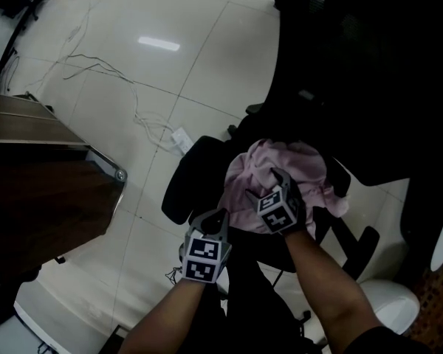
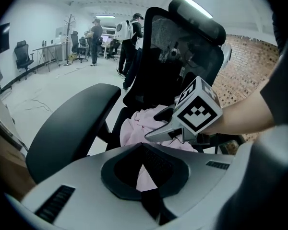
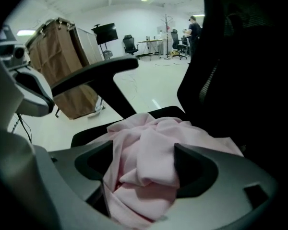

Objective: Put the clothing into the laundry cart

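Note:
A crumpled pink garment [image 1: 303, 164] lies on the seat of a black office chair [image 1: 340, 57]. My right gripper [image 1: 279, 174] points down into it. In the right gripper view it [image 3: 143, 164] is open, its jaws wide apart on either side of a fold of the pink garment [image 3: 153, 143]. My left gripper [image 1: 215, 216] hangs to the left, beside the chair's armrest [image 1: 196, 172]. Its fingertips [image 2: 143, 145] meet, shut on nothing, with the pink garment [image 2: 137, 126] beyond them. The laundry cart [image 1: 37, 198], brown-sided with a metal frame, stands at the left.
White cables [image 1: 144, 120] and a power strip [image 1: 181, 140] lie on the tiled floor between cart and chair. The chair's tall back blocks the far side. The brown cart [image 3: 62, 66] shows past the armrest [image 3: 93, 71]. People [image 2: 127, 42] stand far off among desks.

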{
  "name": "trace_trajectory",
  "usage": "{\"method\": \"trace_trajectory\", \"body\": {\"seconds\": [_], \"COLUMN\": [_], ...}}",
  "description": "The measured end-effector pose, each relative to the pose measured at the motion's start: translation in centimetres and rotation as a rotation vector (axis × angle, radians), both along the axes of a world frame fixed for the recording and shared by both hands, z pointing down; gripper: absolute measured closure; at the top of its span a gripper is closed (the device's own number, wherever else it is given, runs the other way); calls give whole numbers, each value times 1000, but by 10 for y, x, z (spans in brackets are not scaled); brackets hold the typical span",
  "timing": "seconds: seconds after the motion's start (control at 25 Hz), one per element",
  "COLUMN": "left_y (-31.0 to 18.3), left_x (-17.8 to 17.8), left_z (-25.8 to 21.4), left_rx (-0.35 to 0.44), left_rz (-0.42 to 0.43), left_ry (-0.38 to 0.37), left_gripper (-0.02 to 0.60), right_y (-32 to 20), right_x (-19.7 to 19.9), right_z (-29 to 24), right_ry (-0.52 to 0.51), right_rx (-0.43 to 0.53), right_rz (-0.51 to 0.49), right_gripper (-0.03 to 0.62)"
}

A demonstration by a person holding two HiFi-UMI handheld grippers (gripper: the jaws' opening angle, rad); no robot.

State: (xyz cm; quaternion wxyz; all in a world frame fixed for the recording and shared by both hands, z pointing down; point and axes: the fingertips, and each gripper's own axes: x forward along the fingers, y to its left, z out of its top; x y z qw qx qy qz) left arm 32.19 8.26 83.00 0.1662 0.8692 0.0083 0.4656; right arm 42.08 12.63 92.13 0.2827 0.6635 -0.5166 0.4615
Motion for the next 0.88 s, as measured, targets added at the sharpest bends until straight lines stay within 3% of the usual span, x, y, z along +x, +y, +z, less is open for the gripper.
{"method": "trace_trajectory", "body": {"seconds": [0.16,0.44,0.6,0.8,0.88], "left_y": [-1,-4,-4,-4,-4], "left_x": [1,-7,-12,-13,-12], "left_z": [5,10,16,17,14], "left_rx": [-3,-5,-9,-10,-11], "left_rz": [-5,-10,-20,-13,-15], "left_ry": [-6,-17,-22,-16,-8], "left_gripper": [583,583,583,583,583], "right_y": [2,0,0,4,4], "right_x": [-9,-7,-6,1,5], "right_z": [31,53,60,49,36], "right_ry": [17,5,-5,-38,-64], "right_rx": [-83,-130,-137,-78,-14], "right_rz": [-100,-100,-91,2,59], "right_gripper": [143,148,209,431,454]}}
